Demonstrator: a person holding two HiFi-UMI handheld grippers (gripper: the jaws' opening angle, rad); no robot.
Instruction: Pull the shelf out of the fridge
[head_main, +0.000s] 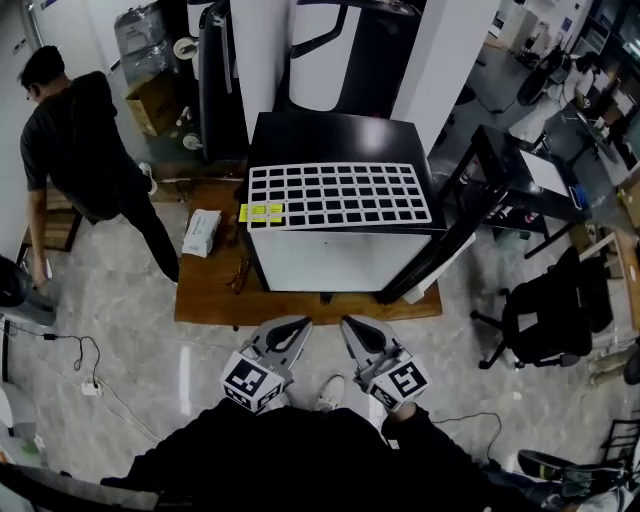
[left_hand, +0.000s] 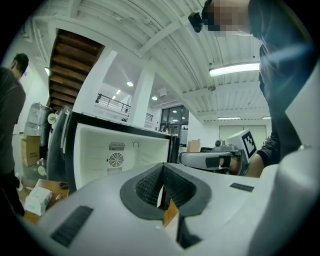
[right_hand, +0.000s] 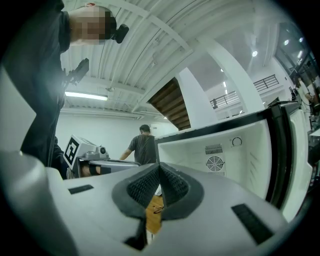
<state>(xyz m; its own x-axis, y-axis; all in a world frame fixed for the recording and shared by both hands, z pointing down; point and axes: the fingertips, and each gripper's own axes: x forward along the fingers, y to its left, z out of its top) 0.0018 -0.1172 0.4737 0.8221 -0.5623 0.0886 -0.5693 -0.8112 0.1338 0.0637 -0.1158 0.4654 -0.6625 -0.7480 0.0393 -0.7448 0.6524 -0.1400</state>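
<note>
A small black fridge (head_main: 330, 140) stands on a low wooden platform (head_main: 210, 290), its door (head_main: 432, 262) swung open to the right. The white wire shelf (head_main: 340, 195) lies flat on top of the fridge. The white inside of the fridge (left_hand: 120, 152) (right_hand: 227, 152) holds nothing, and only the fan grille shows. My left gripper (head_main: 295, 326) (left_hand: 162, 189) and right gripper (head_main: 352, 326) (right_hand: 159, 189) hover side by side in front of the fridge, short of it. Both are shut with nothing between the pads. Each gripper view also shows the other gripper, the right one (left_hand: 212, 160) and the left one (right_hand: 97, 162).
A person in black (head_main: 80, 160) bends over at the far left. A tissue box (head_main: 202, 232) and glasses (head_main: 240, 275) lie on the platform, and a yellow note (head_main: 261, 212) sticks to the fridge top. A black chair (head_main: 550, 310) and a desk (head_main: 530, 175) stand right; cables (head_main: 80, 360) cross the floor.
</note>
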